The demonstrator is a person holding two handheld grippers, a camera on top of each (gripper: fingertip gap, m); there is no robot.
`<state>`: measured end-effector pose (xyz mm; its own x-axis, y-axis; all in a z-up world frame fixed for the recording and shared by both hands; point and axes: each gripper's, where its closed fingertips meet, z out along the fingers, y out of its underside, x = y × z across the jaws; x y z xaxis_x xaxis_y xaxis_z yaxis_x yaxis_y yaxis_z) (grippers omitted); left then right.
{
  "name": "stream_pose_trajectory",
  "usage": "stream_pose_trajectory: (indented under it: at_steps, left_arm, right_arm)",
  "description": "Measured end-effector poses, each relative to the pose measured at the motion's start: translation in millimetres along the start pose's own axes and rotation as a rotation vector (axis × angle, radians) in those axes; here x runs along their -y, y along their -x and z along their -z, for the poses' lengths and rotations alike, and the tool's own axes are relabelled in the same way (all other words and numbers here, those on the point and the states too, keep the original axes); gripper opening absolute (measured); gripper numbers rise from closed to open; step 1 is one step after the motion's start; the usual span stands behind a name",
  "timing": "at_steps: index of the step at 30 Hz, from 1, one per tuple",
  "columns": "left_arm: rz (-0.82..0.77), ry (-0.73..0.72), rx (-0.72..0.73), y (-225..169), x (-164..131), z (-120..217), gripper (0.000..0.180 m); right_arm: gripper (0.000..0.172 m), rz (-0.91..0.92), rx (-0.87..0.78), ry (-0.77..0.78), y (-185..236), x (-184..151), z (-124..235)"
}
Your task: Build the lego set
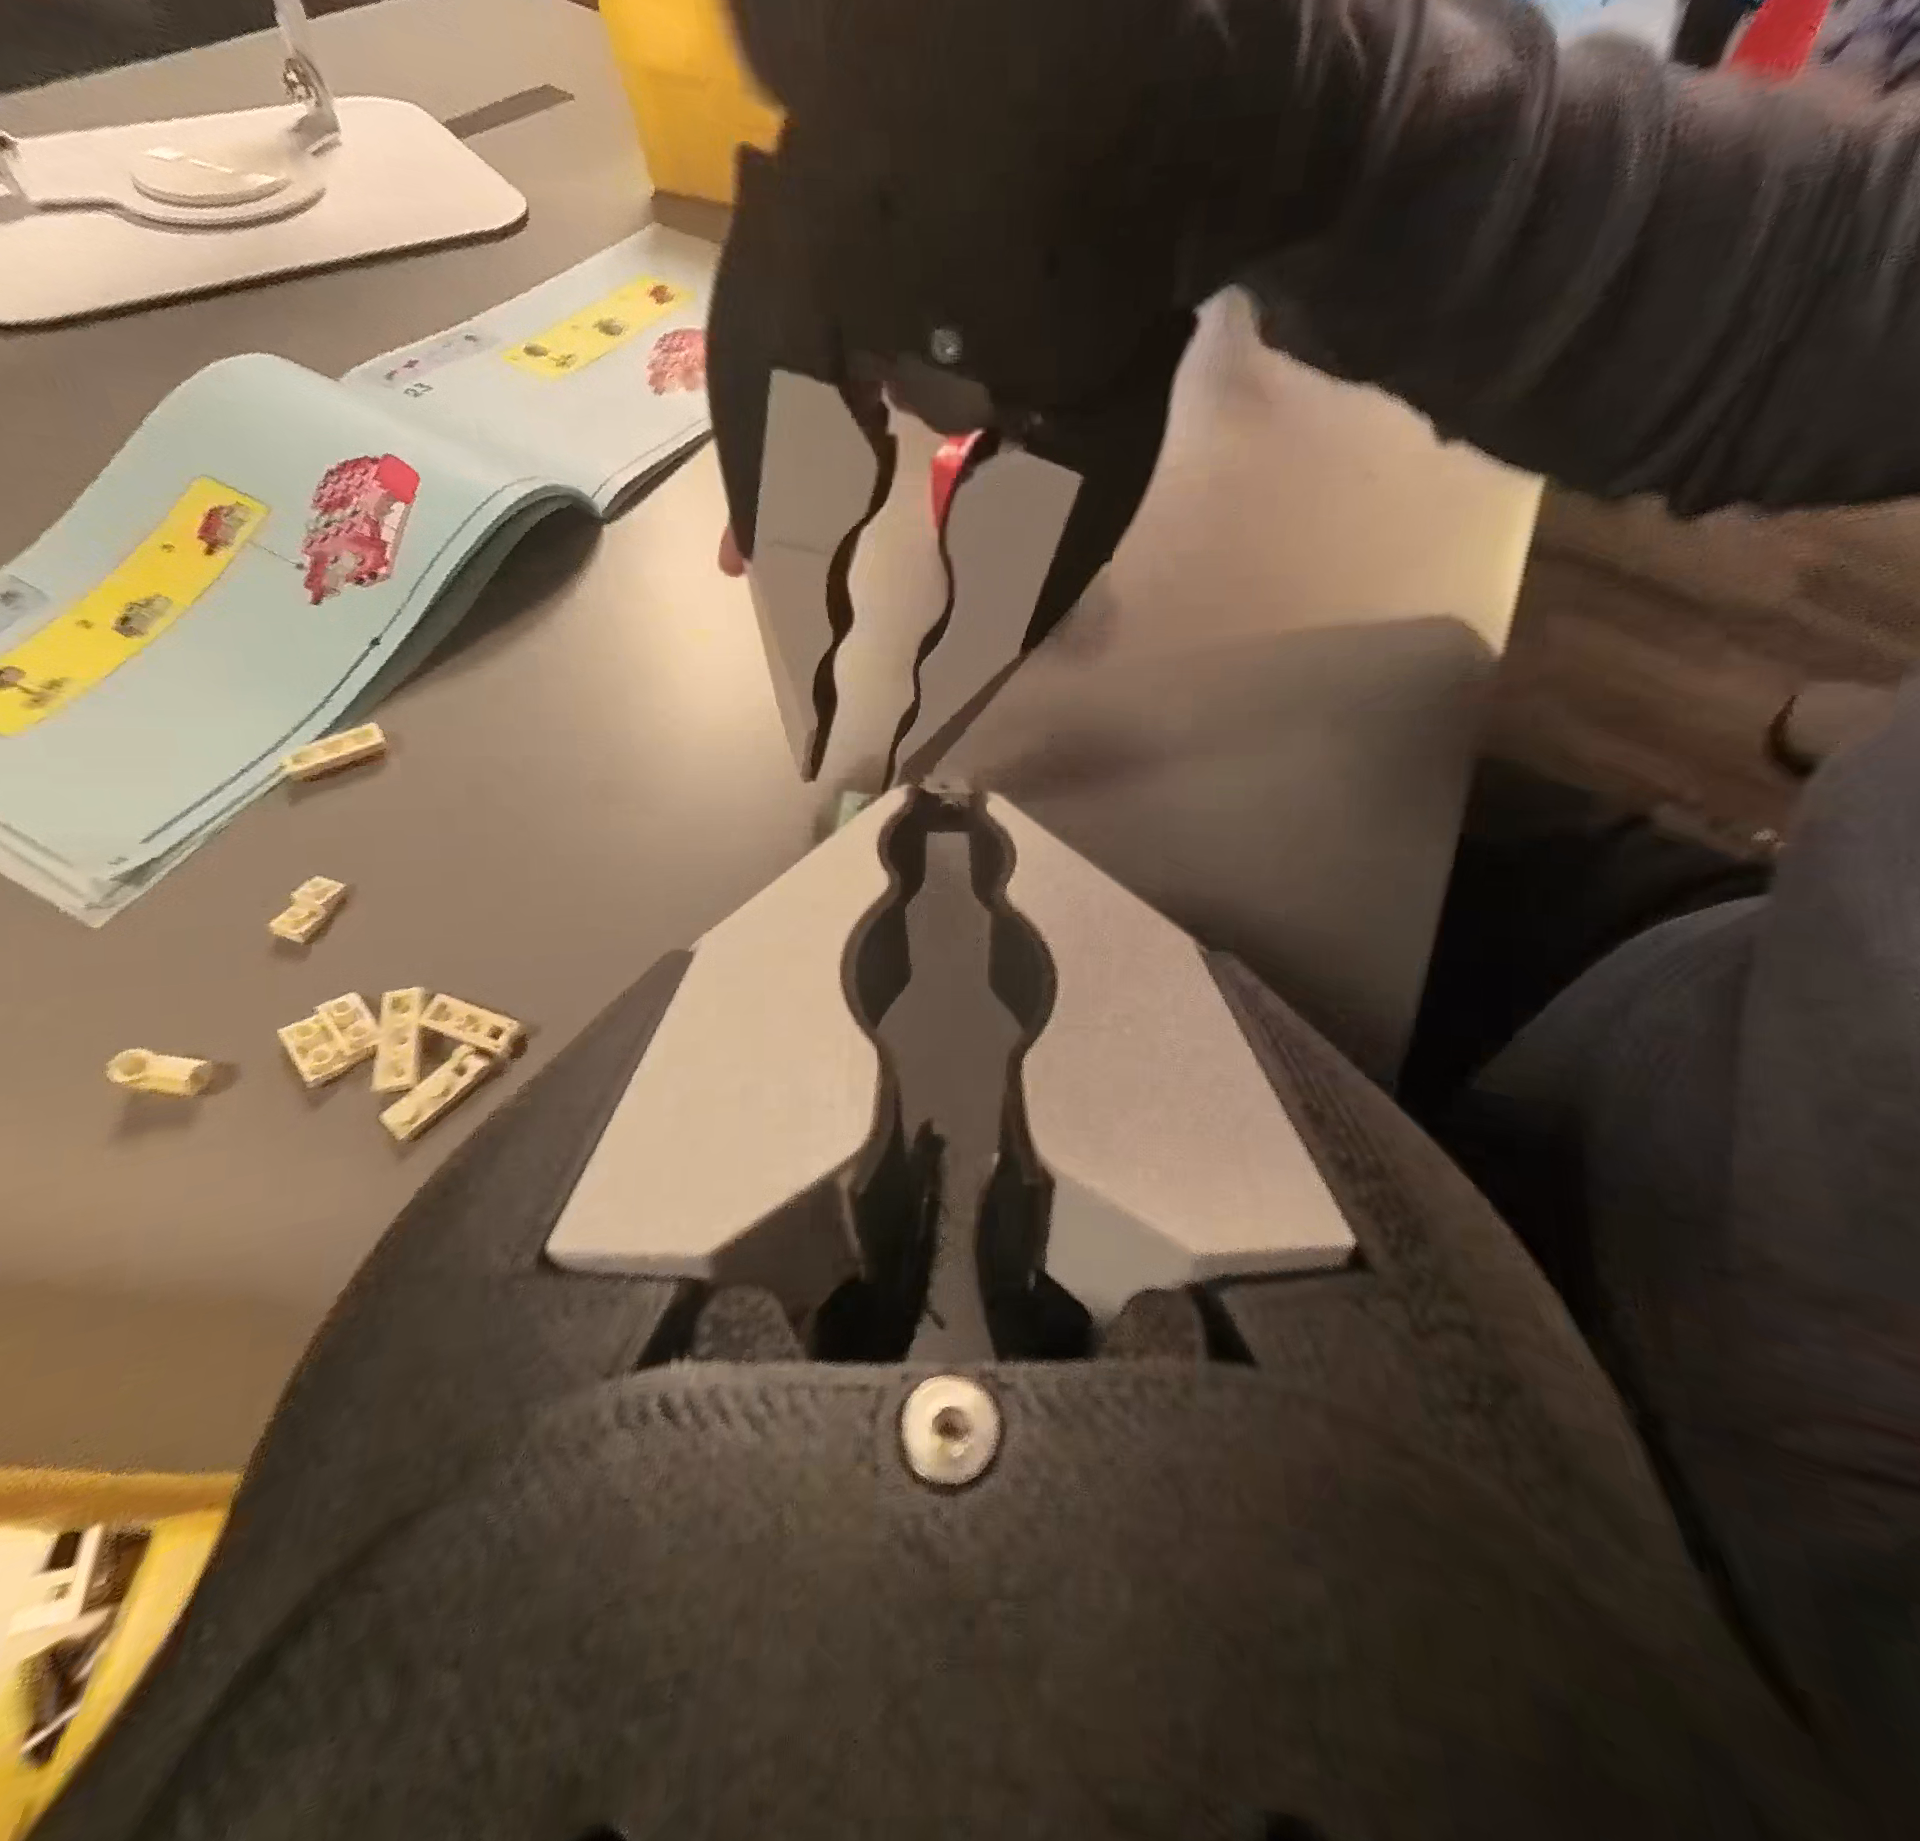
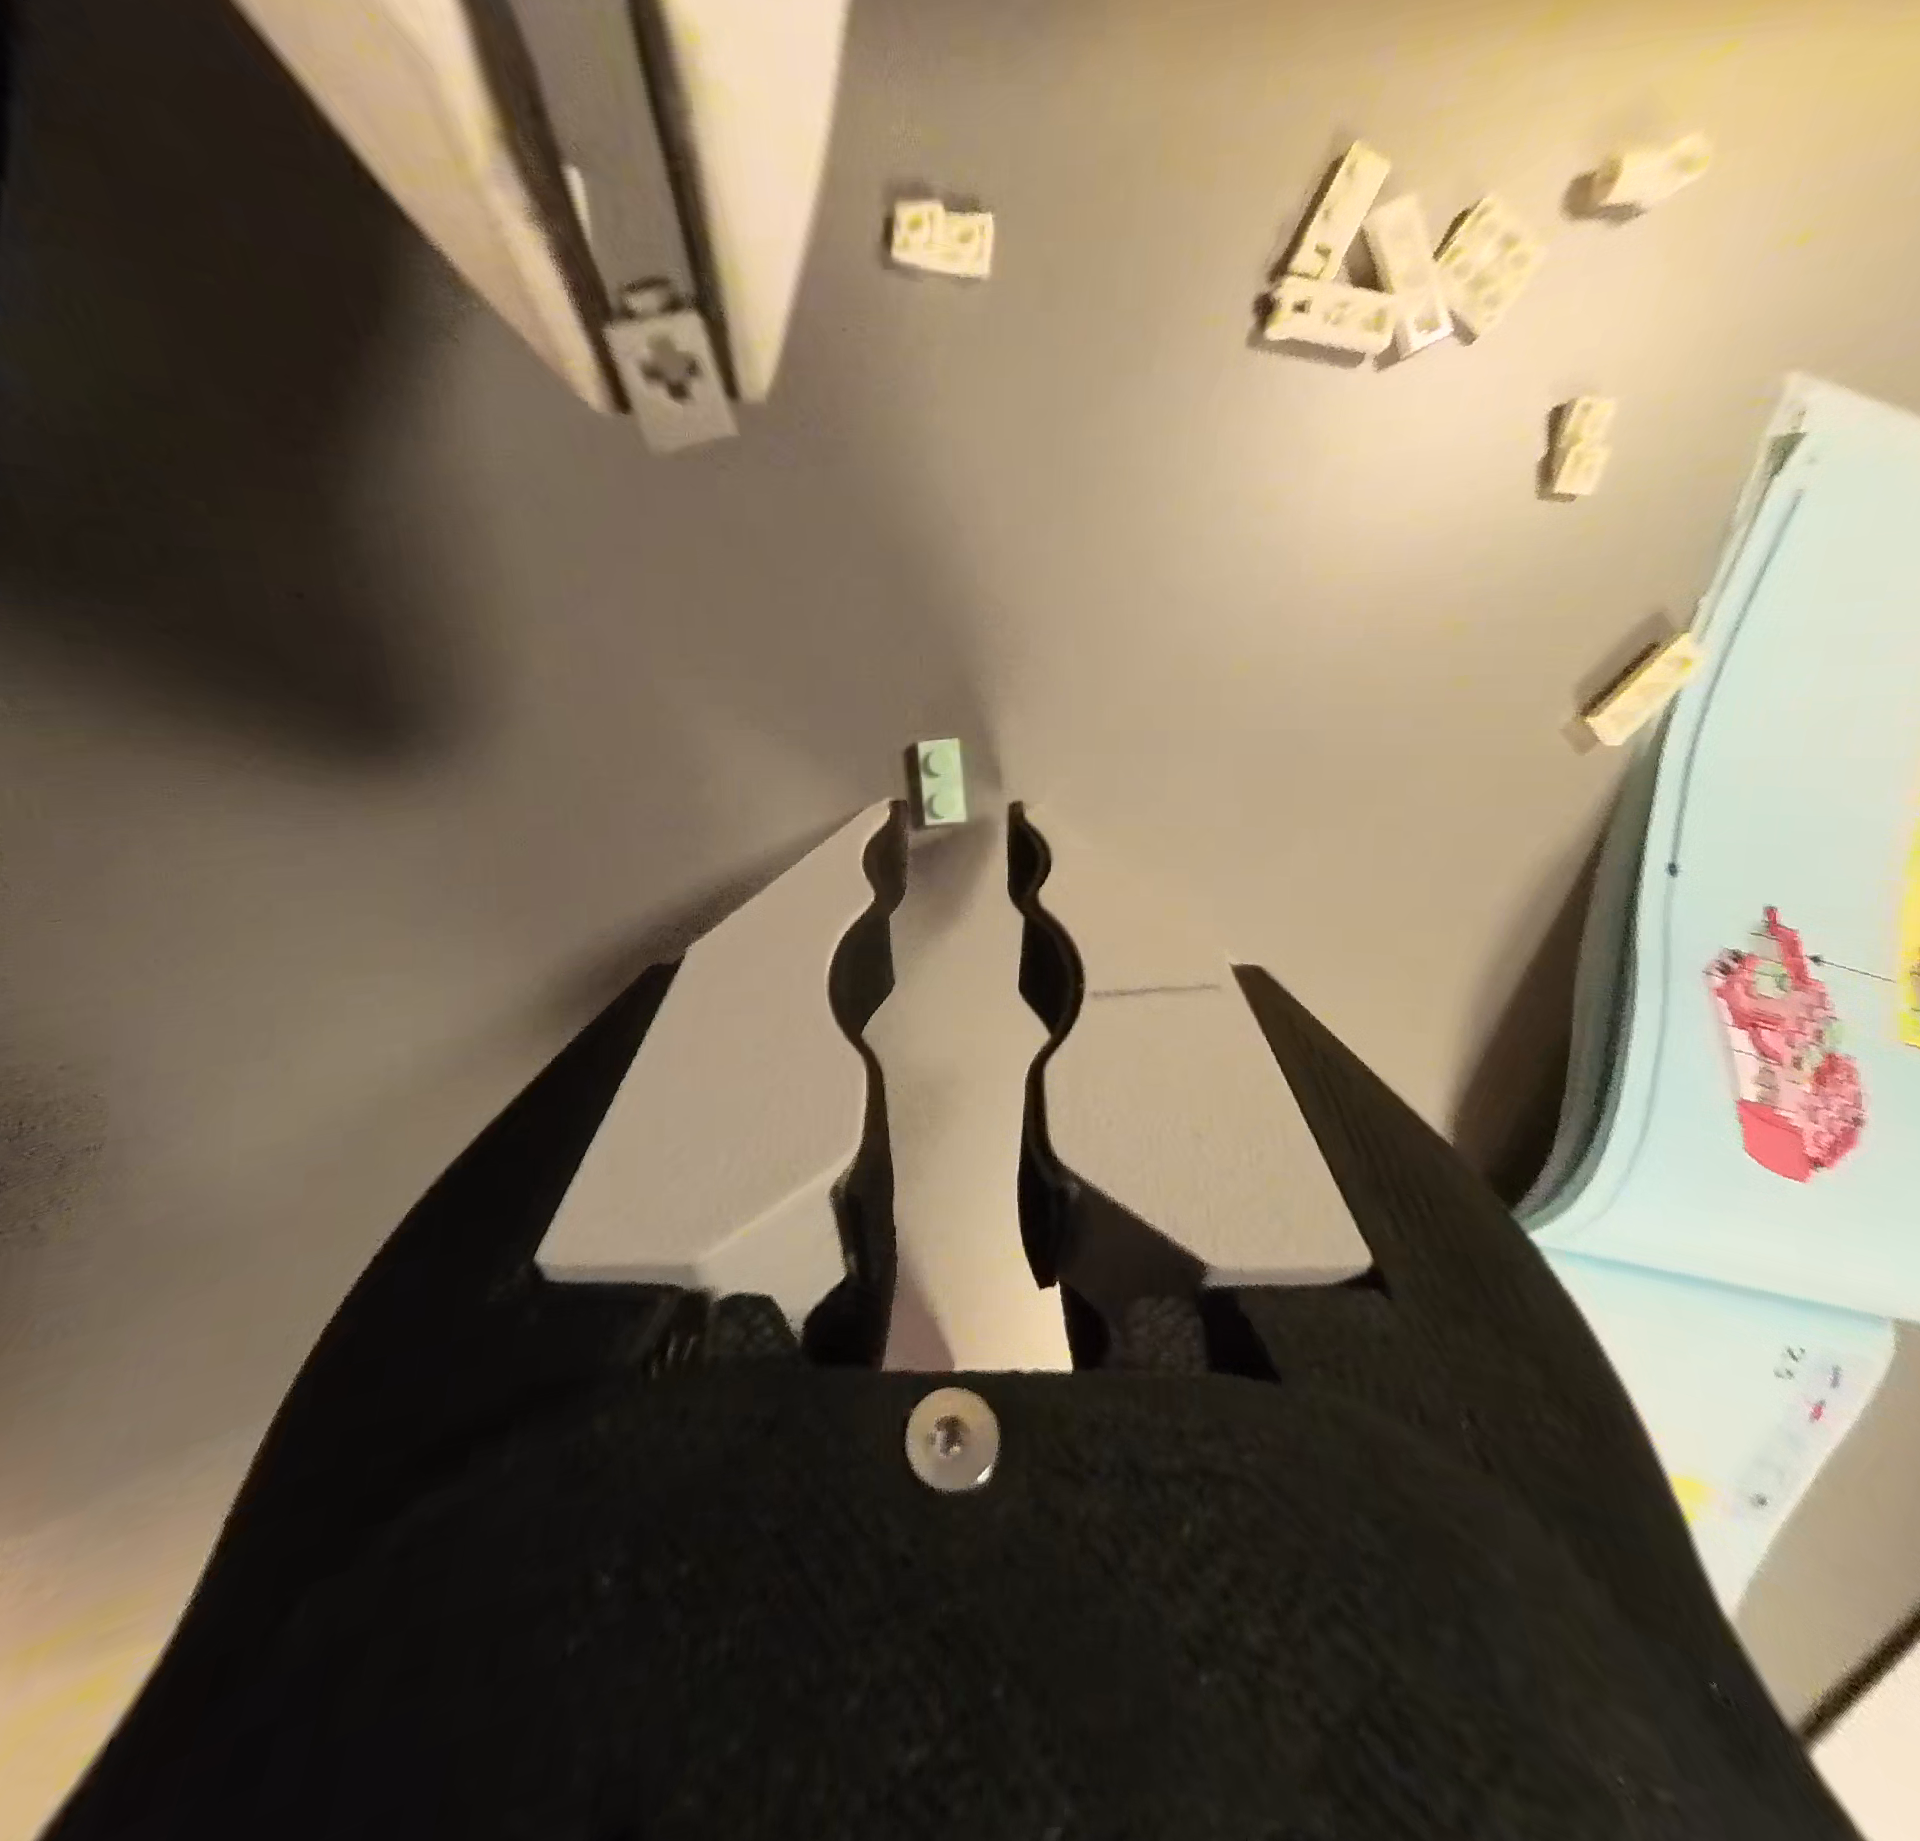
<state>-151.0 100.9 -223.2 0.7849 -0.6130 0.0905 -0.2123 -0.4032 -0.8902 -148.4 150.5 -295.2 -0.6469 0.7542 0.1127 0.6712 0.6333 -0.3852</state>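
Note:
My left gripper (image 1: 940, 802) is shut on a small grey piece (image 1: 948, 792) pinched at its tips. The right wrist view shows that gripper at the upper left, with the grey piece (image 2: 673, 378), which has a cross-shaped hole, clamped between its fingers. My right gripper (image 2: 956, 812) is open and points down at the grey table (image 2: 1143, 544). A pale green two-stud brick (image 2: 938, 783) lies on the table just ahead of its tips, close to the left fingertip (image 2: 896, 815), with no pad pressing on it. In the left wrist view the right gripper (image 1: 852, 763) hangs tip to tip with mine.
An open pale blue instruction booklet (image 1: 260, 596) (image 2: 1745, 960) lies beside several loose cream plates (image 1: 405, 1048) (image 2: 1392, 264). A white stand base (image 1: 239, 202) and a yellow box (image 1: 665, 56) stand at the back. A dark sleeve (image 1: 1455, 181) holds the right gripper. The left gripper's tips are roughly 9 centimetres from the right gripper's.

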Motion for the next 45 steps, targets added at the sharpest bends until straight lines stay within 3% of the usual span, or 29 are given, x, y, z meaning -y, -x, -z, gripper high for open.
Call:
stream_pose_trajectory:
  at_steps: [8, 13, 20, 25, 29, 33, 35, 39, 41, 45]
  left_arm:
    - [-0.094, 0.028, 0.044, 0.3, -9.6, -1.7, 0.007]
    - [-0.121, 0.02, 0.103, 8.0, -7.2, -3.4, 0.007]
    - [-0.056, 0.117, 0.091, 12.1, -17.9, -15.6, 0.007]
    - [0.042, 0.277, 0.05, 15.3, -33.5, -30.7, 0.007]
    - [0.013, 0.462, 0.044, 16.8, -50.6, -42.4, 0.007]
    - [0.003, 0.542, 0.038, 16.2, -56.3, -49.6, 0.007]
    - [0.028, 0.549, 0.022, 13.4, -56.2, -52.2, 0.012]
    - [0.041, 0.479, 0.02, 6.9, -46.7, -55.3, 0.052]
    - [-0.003, 0.381, -0.022, -6.9, -33.1, -58.1, 0.049]
    - [-0.022, 0.262, -0.112, -33.7, -16.3, -62.7, 0.021]
  right_arm:
    - [0.005, 0.006, 0.02, -0.011, 1.4, -0.4, -3.8]
    - [0.004, 0.221, -0.293, -0.083, -12.3, 15.8, 16.4]
    - [0.005, 0.62, -0.731, -0.019, -4.4, 25.2, 29.6]
    - [0.004, 0.719, -0.847, 0.038, 7.3, 13.1, 35.3]
    - [0.004, 0.7, -0.896, 0.038, 13.4, 5.6, 44.0]
    - [0.004, 0.666, -0.938, 0.04, 15.9, -3.8, 45.7]
    - [0.004, 0.641, -0.943, 0.034, 17.9, -8.8, 44.0]
    - [0.004, 0.614, -0.968, -0.001, 23.2, -11.8, 44.4]
    - [0.004, 0.617, -0.973, -0.03, 27.7, -9.6, 45.3]
    - [0.004, 0.631, -0.982, -0.087, 36.4, -3.2, 49.1]
